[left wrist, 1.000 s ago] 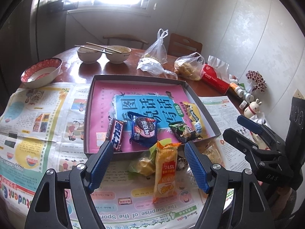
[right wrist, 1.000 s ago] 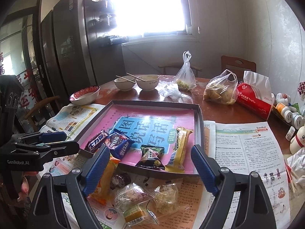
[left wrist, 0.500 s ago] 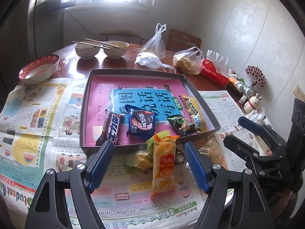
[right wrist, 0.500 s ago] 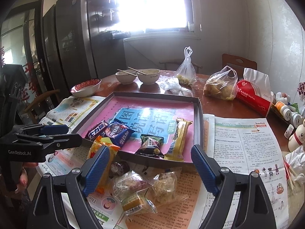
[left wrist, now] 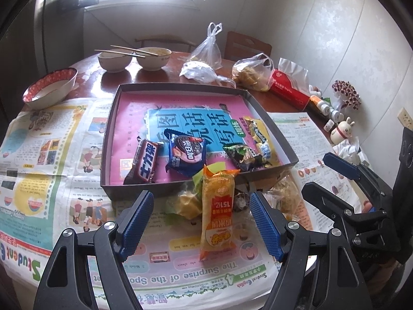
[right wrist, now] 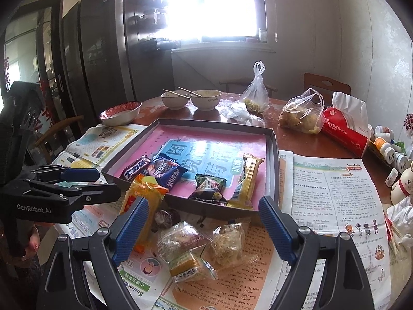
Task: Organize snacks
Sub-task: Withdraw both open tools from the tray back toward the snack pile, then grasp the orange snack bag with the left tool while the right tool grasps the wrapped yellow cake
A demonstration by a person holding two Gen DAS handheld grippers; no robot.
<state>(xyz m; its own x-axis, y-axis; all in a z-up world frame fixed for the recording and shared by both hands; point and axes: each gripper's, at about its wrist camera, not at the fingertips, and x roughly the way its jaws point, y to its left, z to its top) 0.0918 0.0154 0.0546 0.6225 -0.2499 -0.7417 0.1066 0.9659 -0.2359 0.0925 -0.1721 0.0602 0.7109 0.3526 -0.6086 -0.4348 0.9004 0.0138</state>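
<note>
Four snacks lie in the flat box, which sits on a table spread with newspaper: a brown chocolate bar, a blue cookie pack, a dark green pack and a long yellow bar by the right wall. More snacks wait on the paper just in front of the box. An orange pack leans with its top on the box's near wall. Beside it are a small yellow cake and, in the right camera, three clear-wrapped cakes in a bunch. The left gripper has its blue pads wide apart, one on each side of the orange pack, not touching it. The right gripper is wide too, over the clear-wrapped cakes, and holds nothing. Two bowls with chopsticks stand well behind the box.
</note>
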